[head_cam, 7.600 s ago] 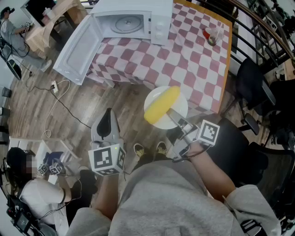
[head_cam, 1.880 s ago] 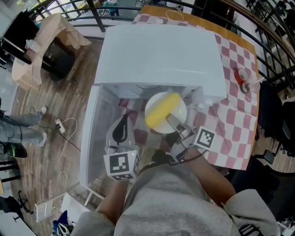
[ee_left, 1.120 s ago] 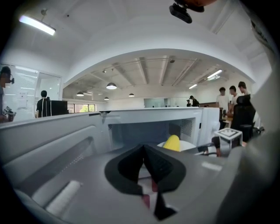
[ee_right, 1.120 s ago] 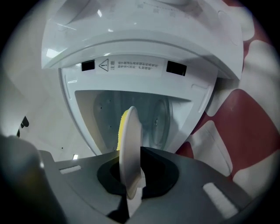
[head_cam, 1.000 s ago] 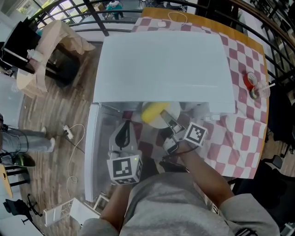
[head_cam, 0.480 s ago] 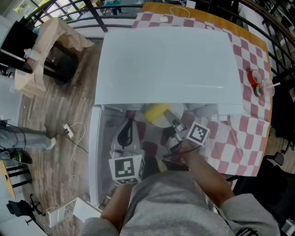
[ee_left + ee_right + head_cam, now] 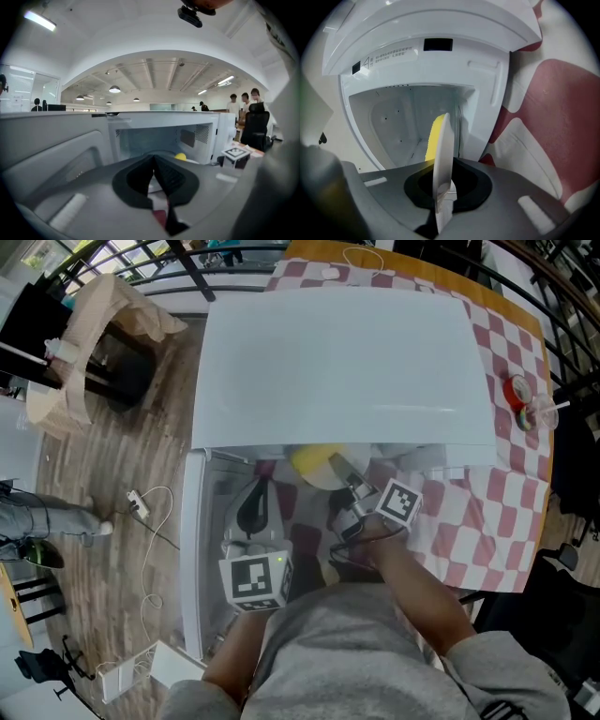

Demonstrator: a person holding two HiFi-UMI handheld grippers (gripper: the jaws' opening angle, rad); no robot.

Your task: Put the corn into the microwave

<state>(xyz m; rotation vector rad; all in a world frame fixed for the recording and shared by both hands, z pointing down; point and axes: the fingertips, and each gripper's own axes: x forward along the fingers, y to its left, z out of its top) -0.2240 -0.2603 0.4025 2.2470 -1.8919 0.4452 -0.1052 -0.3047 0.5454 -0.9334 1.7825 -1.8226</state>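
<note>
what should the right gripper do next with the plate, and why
Probably ease the plate further in, then set it down. The right gripper has its jaws clamped on the plate's rim, and in the head view the plate and corn sit only partway under the microwave front edge, above the open door.
</note>
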